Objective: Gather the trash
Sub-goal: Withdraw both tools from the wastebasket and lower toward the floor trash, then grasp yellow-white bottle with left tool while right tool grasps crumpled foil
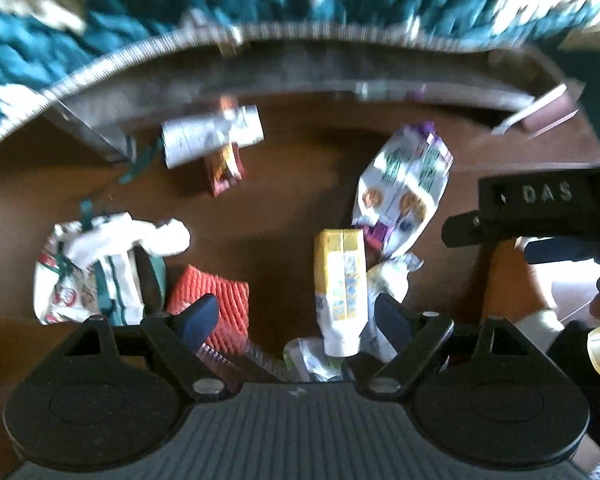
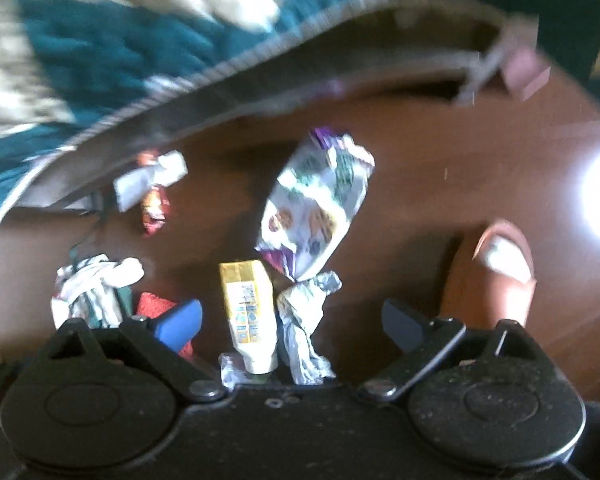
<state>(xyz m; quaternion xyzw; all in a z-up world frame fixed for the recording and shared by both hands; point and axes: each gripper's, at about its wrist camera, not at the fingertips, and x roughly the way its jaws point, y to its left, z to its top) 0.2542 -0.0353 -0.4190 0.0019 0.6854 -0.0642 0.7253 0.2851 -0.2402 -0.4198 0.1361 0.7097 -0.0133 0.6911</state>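
Both hand-held grippers point down at the brown counter [image 1: 292, 168], jaws spread wide and holding nothing: my left hand-held gripper [image 1: 296, 320] and my right hand-held gripper [image 2: 292, 320] each frame the yellow bottle [image 1: 340, 284] lying among the trash. A purple-and-white snack bag [image 1: 404, 188] lies just beyond it, an orange mesh piece [image 1: 216, 300] to its left.

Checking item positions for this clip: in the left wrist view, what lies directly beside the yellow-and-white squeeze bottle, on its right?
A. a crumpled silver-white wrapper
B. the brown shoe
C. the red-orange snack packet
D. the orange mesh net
A: the crumpled wrapper lies against the right side of the squeeze bottle on the brown floor, while the orange mesh net lies well to its left.
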